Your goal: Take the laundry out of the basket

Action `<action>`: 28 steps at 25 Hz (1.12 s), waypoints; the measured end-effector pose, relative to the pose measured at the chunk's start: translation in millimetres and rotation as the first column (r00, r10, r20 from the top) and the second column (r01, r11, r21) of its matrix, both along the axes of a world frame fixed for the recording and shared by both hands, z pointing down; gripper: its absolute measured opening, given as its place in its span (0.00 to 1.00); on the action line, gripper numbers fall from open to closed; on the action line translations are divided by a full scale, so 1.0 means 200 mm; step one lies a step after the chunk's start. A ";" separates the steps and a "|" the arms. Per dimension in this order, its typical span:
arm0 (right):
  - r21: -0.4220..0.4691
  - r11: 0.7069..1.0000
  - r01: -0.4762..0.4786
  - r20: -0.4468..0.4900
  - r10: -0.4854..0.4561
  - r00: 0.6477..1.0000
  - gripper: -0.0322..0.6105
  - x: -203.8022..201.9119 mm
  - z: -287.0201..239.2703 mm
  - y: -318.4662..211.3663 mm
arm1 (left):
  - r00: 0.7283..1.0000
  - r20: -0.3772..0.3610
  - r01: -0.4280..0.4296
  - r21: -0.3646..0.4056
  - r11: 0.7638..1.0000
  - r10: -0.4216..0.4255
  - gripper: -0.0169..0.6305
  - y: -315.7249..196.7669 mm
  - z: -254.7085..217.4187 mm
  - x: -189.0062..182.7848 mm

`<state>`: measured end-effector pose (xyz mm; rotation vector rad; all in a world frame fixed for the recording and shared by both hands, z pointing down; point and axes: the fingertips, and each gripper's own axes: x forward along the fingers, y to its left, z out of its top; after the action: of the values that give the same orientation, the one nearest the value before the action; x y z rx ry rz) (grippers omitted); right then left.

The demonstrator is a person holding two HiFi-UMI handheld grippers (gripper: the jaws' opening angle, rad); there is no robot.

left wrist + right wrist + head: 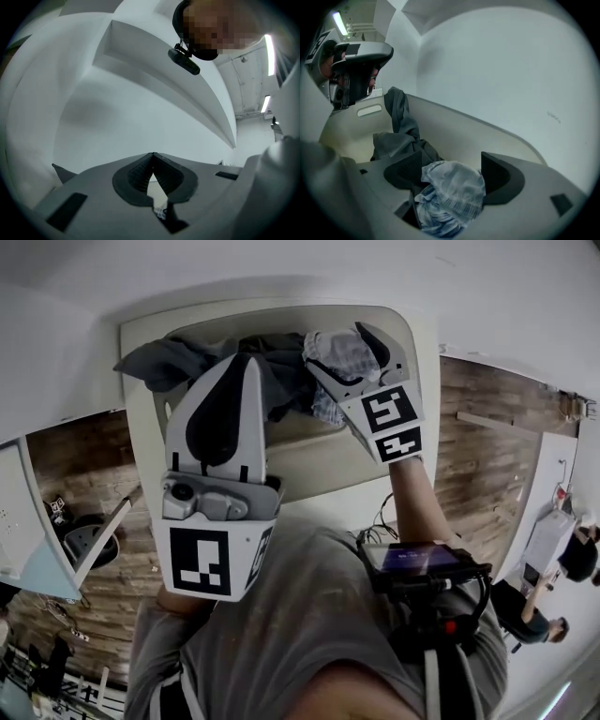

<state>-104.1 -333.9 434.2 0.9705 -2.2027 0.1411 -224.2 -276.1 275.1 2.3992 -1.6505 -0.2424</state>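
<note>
A cream laundry basket [309, 460] stands against the white wall. A dark grey garment [169, 362] hangs over its left rim and lies bunched inside [401, 129]. My right gripper [343, 351] reaches down into the basket [459, 133] with its jaws wide open. A crumpled white and blue striped cloth [452, 192] sits between them and is not pinched; the same cloth [349, 357] shows in the head view. My left gripper [246, 362] is shut and empty, held over the basket's near left side. Its tips [153, 154] meet in front of bare white wall.
Brown wood floor [478, 446] lies on both sides of the basket. A white panel [23, 521] and some gear stand at the left. People [539, 615] are at the far right. A black device [422, 563] is strapped on my chest.
</note>
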 end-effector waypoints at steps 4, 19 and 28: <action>-0.055 0.998 0.034 -0.070 -0.038 0.997 0.67 -0.03 0.08 0.04 | 0.999 -0.040 -0.017 -0.010 1.000 0.016 0.04 0.02 0.00 -0.03; -0.018 0.999 -0.044 -0.213 0.039 0.976 0.10 0.09 0.10 -0.03 | 0.998 -0.065 -0.018 -0.010 1.000 0.017 0.04 -0.02 0.03 -0.04; 0.253 0.955 -0.154 0.105 0.131 0.986 0.10 0.16 -0.42 0.03 | 1.000 0.004 -0.008 0.061 0.998 0.008 0.04 0.19 -0.13 0.03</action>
<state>-73.0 -328.5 350.5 1.2915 -2.2690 -0.0433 -217.6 -238.5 249.4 2.4512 -1.6582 -0.2913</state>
